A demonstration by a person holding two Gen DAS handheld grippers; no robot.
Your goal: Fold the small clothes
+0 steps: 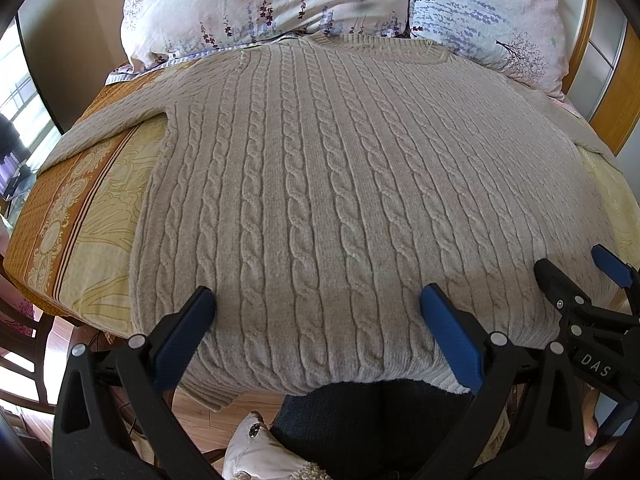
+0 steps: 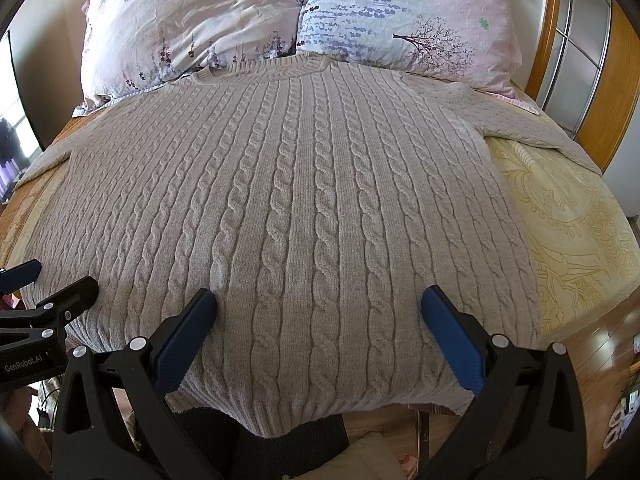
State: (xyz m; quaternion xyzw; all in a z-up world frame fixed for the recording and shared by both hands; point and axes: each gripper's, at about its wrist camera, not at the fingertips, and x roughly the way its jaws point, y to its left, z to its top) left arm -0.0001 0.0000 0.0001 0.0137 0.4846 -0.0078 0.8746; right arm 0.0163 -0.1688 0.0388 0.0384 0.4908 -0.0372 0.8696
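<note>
A beige cable-knit sweater (image 1: 320,184) lies flat on the bed, collar toward the pillows, hem hanging over the near edge; it also fills the right wrist view (image 2: 304,216). Its left sleeve (image 1: 104,128) stretches out left, its right sleeve (image 2: 532,124) out right. My left gripper (image 1: 318,308) is open and empty above the hem on the left half. My right gripper (image 2: 318,308) is open and empty above the hem on the right half. The right gripper also shows at the right of the left wrist view (image 1: 576,280), and the left gripper at the left of the right wrist view (image 2: 48,280).
Two floral pillows (image 2: 192,24) (image 2: 404,20) lie at the head of the bed. A yellow-and-orange patterned bedspread (image 1: 80,216) (image 2: 576,232) covers the bed. A wooden headboard and glass door (image 2: 580,48) stand at right. Wooden floor (image 2: 600,360) and dark trousers (image 1: 372,432) lie below the near edge.
</note>
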